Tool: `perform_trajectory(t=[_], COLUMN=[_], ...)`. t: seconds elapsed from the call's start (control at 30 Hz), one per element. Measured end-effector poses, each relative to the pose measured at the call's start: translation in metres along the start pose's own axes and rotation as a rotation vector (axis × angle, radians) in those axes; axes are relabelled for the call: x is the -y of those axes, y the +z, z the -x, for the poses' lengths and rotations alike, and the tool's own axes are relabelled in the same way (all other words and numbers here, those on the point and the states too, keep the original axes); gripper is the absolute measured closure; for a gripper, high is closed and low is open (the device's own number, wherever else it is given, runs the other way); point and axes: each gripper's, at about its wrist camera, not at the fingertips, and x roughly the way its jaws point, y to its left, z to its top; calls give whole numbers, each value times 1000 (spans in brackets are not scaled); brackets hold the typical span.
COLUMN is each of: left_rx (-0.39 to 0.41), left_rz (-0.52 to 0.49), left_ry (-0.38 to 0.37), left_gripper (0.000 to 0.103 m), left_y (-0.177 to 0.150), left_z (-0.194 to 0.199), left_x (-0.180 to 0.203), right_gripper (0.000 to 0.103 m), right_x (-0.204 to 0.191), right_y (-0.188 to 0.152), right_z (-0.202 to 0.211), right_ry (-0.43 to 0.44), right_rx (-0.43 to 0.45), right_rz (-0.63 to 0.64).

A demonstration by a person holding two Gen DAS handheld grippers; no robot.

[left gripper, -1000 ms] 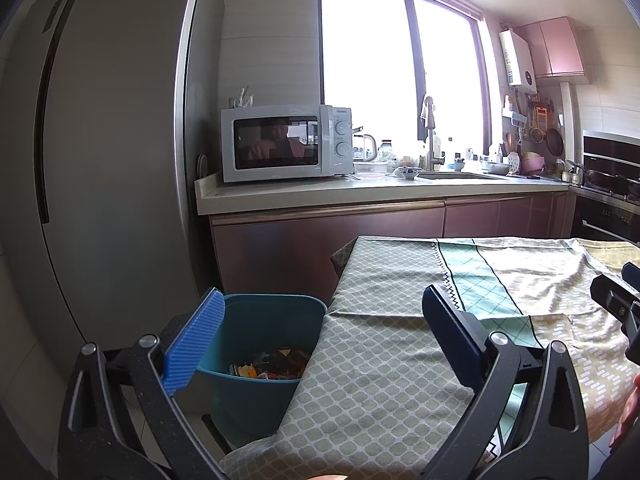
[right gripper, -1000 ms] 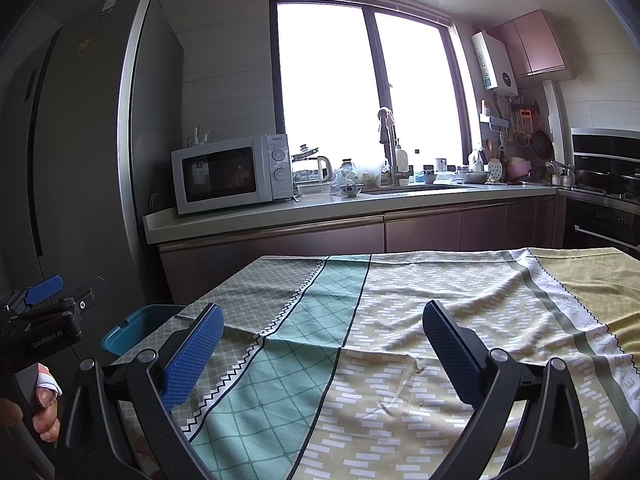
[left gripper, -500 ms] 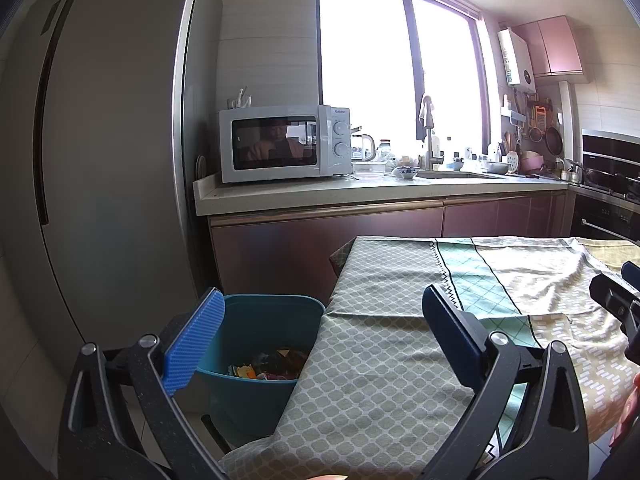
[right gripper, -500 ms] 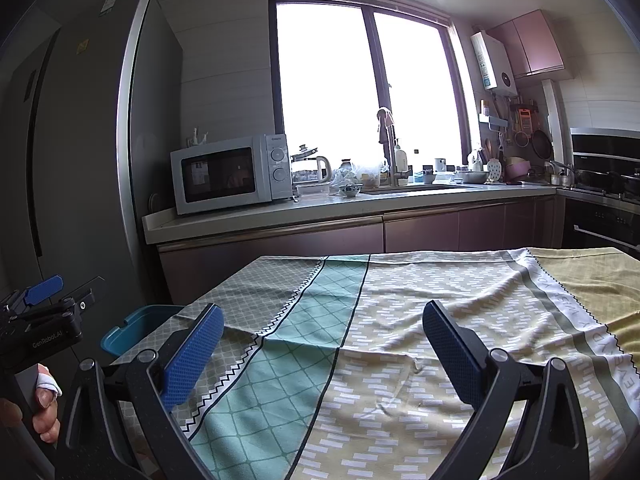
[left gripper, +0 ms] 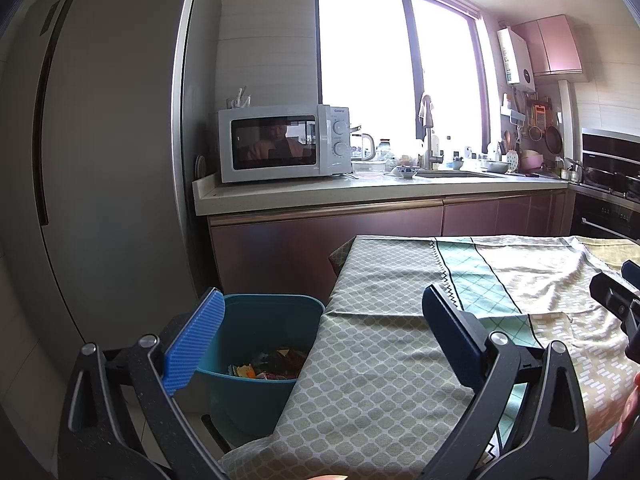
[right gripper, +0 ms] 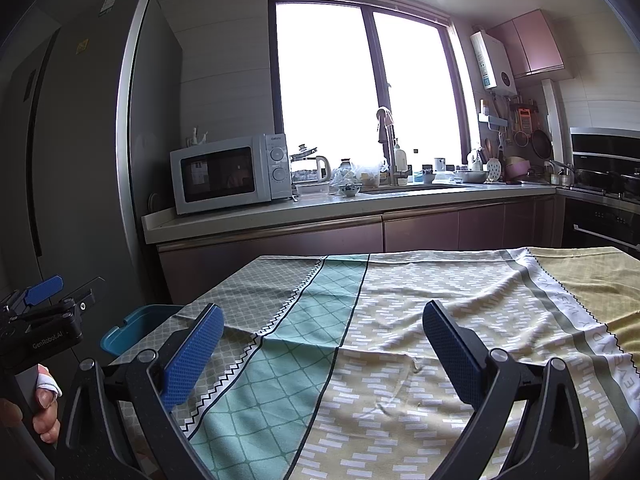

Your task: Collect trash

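Trash [left gripper: 267, 367] fills bin [left gripper: 256, 396] below spread, empty left gripper [left gripper: 320, 320].

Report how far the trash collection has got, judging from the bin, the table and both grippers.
Done: the teal bin beside the table already holds colourful scraps, and the tablecloth shows no litter in either view. In hand: nothing; the left gripper and right gripper are both open and empty above the cloth. Left: seemingly little; areas outside the views cannot be judged.

home kitchen, microwave [left gripper: 280, 142], fridge [left gripper: 100, 160], sink tap [right gripper: 386, 140]
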Motion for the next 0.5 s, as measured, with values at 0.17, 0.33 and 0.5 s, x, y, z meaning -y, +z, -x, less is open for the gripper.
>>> perform_trajectory(t=[0.17, 0.33, 0.5], left_rx=[-1, -1, -5], left_rz=[0, -2, -3], left_ry=[0, -2, -7], left_gripper=[6, 6, 6], left_y=[0, 0, 0], left_z=[0, -1, -3], left_x=[0, 2, 4], right_gripper=[7, 7, 7], right_x=[1, 1, 0], right_y=[0, 0, 0], right_z=[1, 0, 1], right_ry=[-1, -3, -4], right_rx=[2, 1, 3], right_rz=[-1, -2, -2])
